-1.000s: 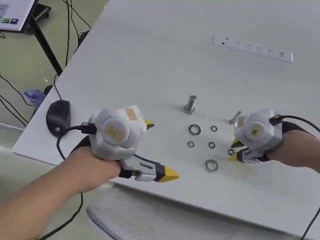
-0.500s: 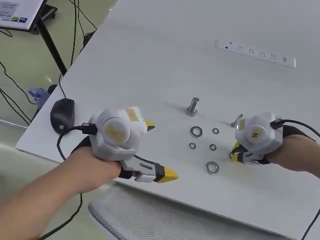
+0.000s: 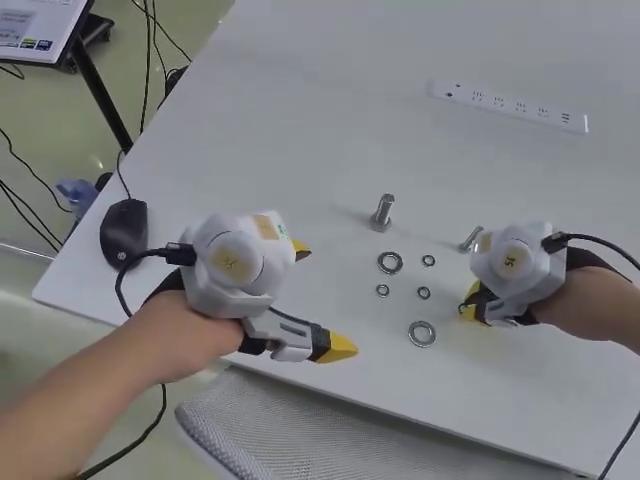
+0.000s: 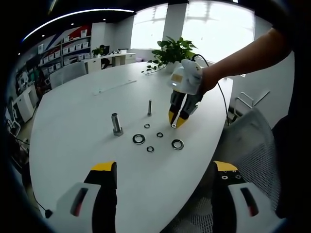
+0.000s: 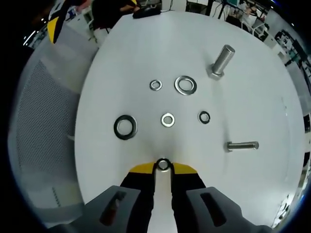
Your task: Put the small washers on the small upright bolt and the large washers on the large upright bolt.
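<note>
The right gripper (image 5: 164,169) is squeezed tight on a small washer (image 5: 164,164) — a thin, shiny metal ring with a round hole. It sits right between the yellow tips, low over the smooth white table (image 5: 146,43). I think the ring is just touching the table top, but the bent view makes it hard to be sure.

Three more little washers (image 5: 168,120) and two big washers (image 5: 185,85) lie flat on the table in front of it, all apart from each other. One big washer looks darker than the other.

The big bolt (image 5: 221,61) stands up behind them — thick, grey, with ridges near its top. The small bolt (image 4: 149,107) is thin and stands up near the right gripper.

The left gripper (image 4: 164,167) has its jaws spread wide with nothing between them, near the table edge.
</note>
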A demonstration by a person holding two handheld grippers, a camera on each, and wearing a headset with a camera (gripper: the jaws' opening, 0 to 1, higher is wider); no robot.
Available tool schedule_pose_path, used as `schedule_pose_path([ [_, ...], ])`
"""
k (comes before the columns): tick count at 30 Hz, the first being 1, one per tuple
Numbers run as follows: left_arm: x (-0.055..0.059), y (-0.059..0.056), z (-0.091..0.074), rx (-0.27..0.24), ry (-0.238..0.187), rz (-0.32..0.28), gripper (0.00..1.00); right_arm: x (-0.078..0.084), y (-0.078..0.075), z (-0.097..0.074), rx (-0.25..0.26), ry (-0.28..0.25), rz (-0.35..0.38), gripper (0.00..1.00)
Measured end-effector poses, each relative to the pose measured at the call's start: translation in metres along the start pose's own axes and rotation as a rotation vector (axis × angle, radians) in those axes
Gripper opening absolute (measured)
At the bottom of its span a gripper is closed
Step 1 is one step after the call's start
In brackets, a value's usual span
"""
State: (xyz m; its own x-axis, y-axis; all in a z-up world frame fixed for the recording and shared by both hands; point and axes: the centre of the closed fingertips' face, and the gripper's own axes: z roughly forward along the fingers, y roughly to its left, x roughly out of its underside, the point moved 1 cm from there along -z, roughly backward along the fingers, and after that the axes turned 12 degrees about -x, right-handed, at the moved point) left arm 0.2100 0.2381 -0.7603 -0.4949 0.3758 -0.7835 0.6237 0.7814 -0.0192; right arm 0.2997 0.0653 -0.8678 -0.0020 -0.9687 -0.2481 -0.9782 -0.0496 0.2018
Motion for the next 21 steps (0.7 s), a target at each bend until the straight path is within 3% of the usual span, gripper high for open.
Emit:
schedule_pose_path([
  [7, 0.0, 0.004, 0.001, -0.007, -0.003, 0.001, 0.82, 0.008, 0.002, -0.016, 0.008, 0.003, 0.038, 0.12],
  [10, -0.001, 0.003, 0.002, 0.002, -0.017, -0.006, 0.86, 0.008, -0.002, -0.028, 0.022, -0.02, 0.068, 0.12],
  [14, 0.003, 0.004, 0.006, -0.004, 0.001, 0.021, 0.88, 0.009, -0.008, -0.04, 0.036, -0.019, 0.074, 0.12],
  [21, 0.001, 0.004, 0.009, -0.005, -0.006, 0.017, 0.91, -0.001, -0.022, -0.067, 0.063, -0.052, 0.095, 0.12],
])
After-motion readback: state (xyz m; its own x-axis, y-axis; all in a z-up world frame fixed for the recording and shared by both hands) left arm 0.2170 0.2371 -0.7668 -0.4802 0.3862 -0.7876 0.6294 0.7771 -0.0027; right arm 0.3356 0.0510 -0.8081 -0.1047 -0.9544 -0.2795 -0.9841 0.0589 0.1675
